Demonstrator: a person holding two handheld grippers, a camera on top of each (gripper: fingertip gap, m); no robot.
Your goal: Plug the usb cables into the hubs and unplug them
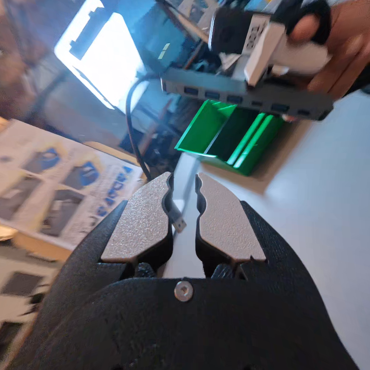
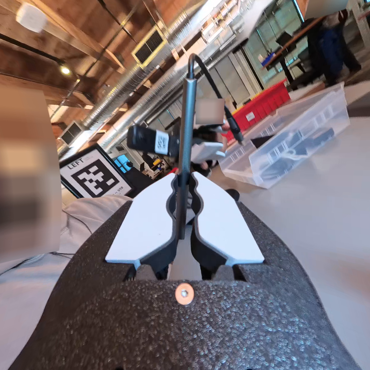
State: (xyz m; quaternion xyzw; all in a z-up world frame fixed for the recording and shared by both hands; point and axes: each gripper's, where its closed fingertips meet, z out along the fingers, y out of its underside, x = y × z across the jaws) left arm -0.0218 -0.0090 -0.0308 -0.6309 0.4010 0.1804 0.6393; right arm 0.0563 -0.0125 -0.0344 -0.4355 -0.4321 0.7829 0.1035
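A grey USB hub (image 1: 240, 96) with a row of blue ports hangs in the air at the upper right. My right gripper (image 2: 184, 177) is shut on it and sees it edge-on (image 2: 186, 140). One white finger (image 1: 260, 60) of that gripper and the hand holding it show in the left wrist view. The hub's own black cable (image 1: 130, 124) loops down to a USB-A plug (image 1: 179, 222). The plug lies loose in the gap of my left gripper (image 1: 184, 176), against the left finger. That gripper is open.
A green slotted holder (image 1: 230, 138) stands on the white table (image 1: 320, 200) under the hub. A printed cardboard box (image 1: 60, 190) lies at the left. A clear plastic bin (image 2: 290, 150), red bins (image 2: 264, 106) and a framed marker sign (image 2: 94, 176) stand farther off.
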